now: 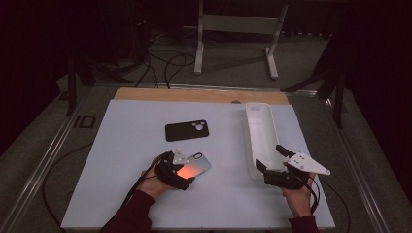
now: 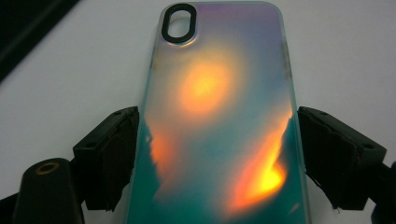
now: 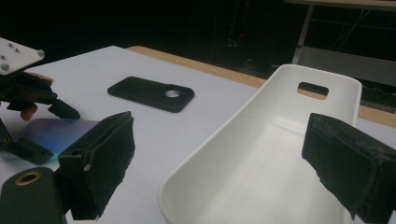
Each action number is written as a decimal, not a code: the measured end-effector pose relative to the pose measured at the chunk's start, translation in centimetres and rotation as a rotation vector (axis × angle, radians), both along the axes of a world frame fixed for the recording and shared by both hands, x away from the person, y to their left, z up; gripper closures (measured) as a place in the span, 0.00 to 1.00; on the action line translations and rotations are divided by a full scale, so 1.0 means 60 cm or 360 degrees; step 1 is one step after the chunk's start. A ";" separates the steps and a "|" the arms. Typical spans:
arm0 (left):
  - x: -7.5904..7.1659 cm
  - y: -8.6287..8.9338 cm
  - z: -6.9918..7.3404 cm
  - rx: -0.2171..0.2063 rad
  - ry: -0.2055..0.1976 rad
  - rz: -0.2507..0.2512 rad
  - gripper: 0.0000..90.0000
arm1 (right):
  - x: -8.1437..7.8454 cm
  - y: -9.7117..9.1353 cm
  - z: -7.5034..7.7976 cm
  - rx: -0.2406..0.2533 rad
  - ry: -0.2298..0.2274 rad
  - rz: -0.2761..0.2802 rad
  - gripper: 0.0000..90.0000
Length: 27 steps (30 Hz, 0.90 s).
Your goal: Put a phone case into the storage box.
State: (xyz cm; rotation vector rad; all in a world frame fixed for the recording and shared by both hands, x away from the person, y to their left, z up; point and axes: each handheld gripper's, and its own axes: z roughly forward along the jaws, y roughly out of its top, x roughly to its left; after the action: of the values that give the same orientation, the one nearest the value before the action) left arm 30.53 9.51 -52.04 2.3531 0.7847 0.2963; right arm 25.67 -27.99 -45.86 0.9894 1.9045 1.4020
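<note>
- The left gripper (image 1: 188, 171) straddles the near end of the iridescent phone case (image 2: 219, 116), which lies flat on the desk (image 1: 121, 194), left of the middle and near the person's edge. Its fingers (image 2: 109, 154) stand either side of the case, right at its long edges; the right one looks a sliver off, so I judge no firm pinch yet.
- The right gripper (image 1: 272, 162) waits at the near end of the white tray (image 3: 261, 154), its fingers (image 3: 100, 158) spread wide with nothing between them, one either side of the tray's rim.
- What could go wrong: the case is glossy and thin-walled, so a squeeze on its edges may bow it or let it squirt forward out of the fingers.
- A grip this close to the near end leaves most of the case hanging ahead; on lifting, it could droop or twist loose.
- If the fingers close unevenly, the case may simply skid sideways on the smooth desk.
- Around: a black phone case (image 1: 186, 130) lies farther back, well apart from the iridescent one and out of the way.
- The tray stretches along the right side; between the two the desk is bare, though the tray's raised wall would have to be cleared, and the right gripper sits at its near end.
</note>
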 end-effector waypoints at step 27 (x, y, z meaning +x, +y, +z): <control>-0.006 0.006 0.082 -0.0170 -0.0211 -0.0007 0.19 | 0.004 0.010 0.015 0.0046 0.0107 0.0026 0.10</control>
State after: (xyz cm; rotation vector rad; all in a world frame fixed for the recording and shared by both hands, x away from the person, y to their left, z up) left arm 30.17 9.89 -47.12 2.2107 0.7142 0.3942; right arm 25.91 -27.38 -44.94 1.0489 1.9499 1.4261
